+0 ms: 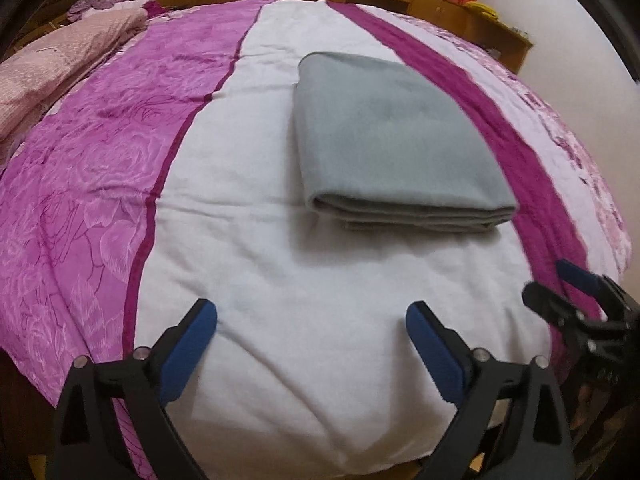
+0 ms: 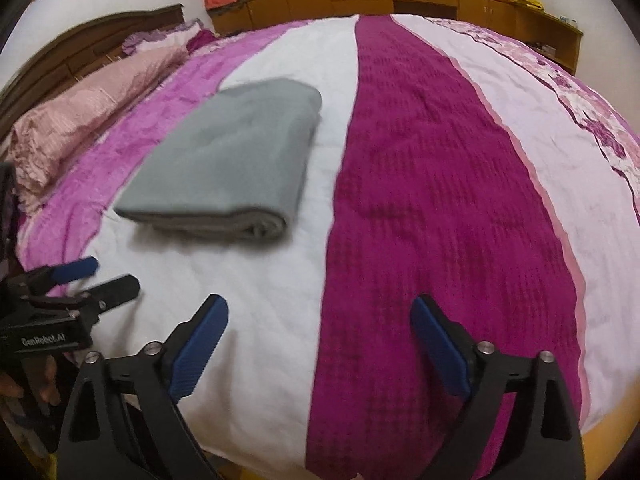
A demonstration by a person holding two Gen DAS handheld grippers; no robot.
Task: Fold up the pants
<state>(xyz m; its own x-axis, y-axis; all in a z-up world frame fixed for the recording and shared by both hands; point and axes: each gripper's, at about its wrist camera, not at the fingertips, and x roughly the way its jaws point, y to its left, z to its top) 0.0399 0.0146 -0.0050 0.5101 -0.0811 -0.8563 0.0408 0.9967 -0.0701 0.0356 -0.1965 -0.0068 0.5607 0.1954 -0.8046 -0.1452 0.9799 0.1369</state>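
Grey pants point(image 1: 392, 136) lie folded into a flat rectangle on the white stripe of the bedspread point(image 1: 280, 280), layered edges toward me. In the right wrist view the same pants point(image 2: 232, 152) sit left of centre. My left gripper point(image 1: 312, 316) hangs open over the white stripe, nearer to me than the pants and apart from them, nothing between its blue pads. My right gripper point(image 2: 320, 314) is open too, over the border of the white and dark magenta stripes, empty. Each gripper shows at the edge of the other's view: the right gripper point(image 1: 560, 284), the left gripper point(image 2: 104, 276).
The bed carries pink, white and magenta stripes. A pink pillow point(image 2: 80, 120) lies at the left by the wooden headboard point(image 2: 80, 40). Wooden cabinets point(image 2: 400, 0) and curtains stand behind the bed. A hand point(image 2: 32, 384) holds the left gripper's handle.
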